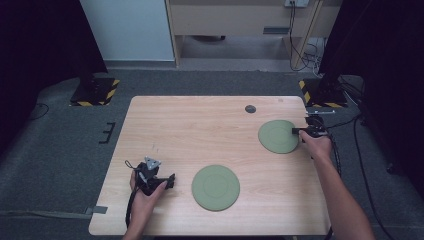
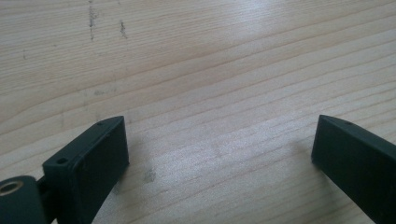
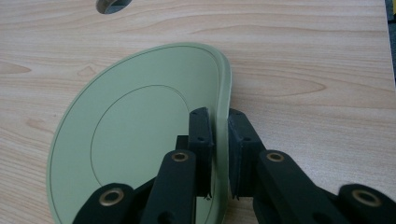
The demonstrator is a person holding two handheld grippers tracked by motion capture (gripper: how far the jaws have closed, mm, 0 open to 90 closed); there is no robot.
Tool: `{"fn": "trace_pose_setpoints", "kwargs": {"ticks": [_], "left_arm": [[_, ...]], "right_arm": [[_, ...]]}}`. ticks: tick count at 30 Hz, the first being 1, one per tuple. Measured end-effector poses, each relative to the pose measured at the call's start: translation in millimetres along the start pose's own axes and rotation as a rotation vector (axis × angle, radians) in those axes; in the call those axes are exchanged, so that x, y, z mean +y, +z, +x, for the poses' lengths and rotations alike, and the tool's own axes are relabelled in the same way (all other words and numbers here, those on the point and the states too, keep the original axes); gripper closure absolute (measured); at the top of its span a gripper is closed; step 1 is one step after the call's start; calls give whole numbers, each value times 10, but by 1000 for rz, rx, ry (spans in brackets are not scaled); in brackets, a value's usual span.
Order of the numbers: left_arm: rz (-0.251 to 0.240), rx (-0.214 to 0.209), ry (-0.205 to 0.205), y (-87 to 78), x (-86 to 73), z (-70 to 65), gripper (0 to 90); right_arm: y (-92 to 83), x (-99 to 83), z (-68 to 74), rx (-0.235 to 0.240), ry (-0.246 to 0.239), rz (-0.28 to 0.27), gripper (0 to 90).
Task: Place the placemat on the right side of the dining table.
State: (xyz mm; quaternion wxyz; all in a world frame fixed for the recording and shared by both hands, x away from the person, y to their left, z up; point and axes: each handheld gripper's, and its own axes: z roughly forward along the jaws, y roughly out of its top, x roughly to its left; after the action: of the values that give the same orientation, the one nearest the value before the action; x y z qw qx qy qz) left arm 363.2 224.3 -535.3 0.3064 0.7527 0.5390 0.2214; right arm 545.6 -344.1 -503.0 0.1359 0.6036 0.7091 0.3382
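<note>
Two flat green plates lie on the wooden table (image 1: pixel 200 130). The far plate (image 1: pixel 277 136) sits at the right, and my right gripper (image 1: pixel 295 131) holds its right rim. In the right gripper view the jaws of that gripper (image 3: pixel 219 116) stand on either side of the plate's (image 3: pixel 140 126) raised edge and pinch it. The near plate (image 1: pixel 215 187) rests by the front middle of the table. To its left, my left gripper (image 1: pixel 171 181) sits low over the wood. The left gripper view has the gripper (image 2: pixel 219 140) spread wide above bare table (image 2: pixel 210 70), with nothing between the jaws.
A small round hole (image 1: pixel 250 109) sits in the tabletop near the far edge, also seen as a hole (image 3: pixel 112 4) beyond the held plate. Cables (image 1: pixel 350 120) trail off the table's right side. Grey carpet and stand bases (image 1: pixel 95 92) surround the table.
</note>
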Motion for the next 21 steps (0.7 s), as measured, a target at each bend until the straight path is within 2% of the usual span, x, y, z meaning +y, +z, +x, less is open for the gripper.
{"fn": "trace_pose_setpoints", "kwargs": {"ticks": [9, 15, 21], "left_arm": [[-1, -3, 1, -1, -1, 1, 35], [-1, 8, 19, -7, 5, -14, 35], [-2, 6, 13, -5, 3, -8, 35]], "right_arm": [[47, -33, -56, -7, 23, 9, 758], [68, -42, -95, 1, 37, 6, 721], [88, -62, -112, -6, 35, 6, 696]]}}
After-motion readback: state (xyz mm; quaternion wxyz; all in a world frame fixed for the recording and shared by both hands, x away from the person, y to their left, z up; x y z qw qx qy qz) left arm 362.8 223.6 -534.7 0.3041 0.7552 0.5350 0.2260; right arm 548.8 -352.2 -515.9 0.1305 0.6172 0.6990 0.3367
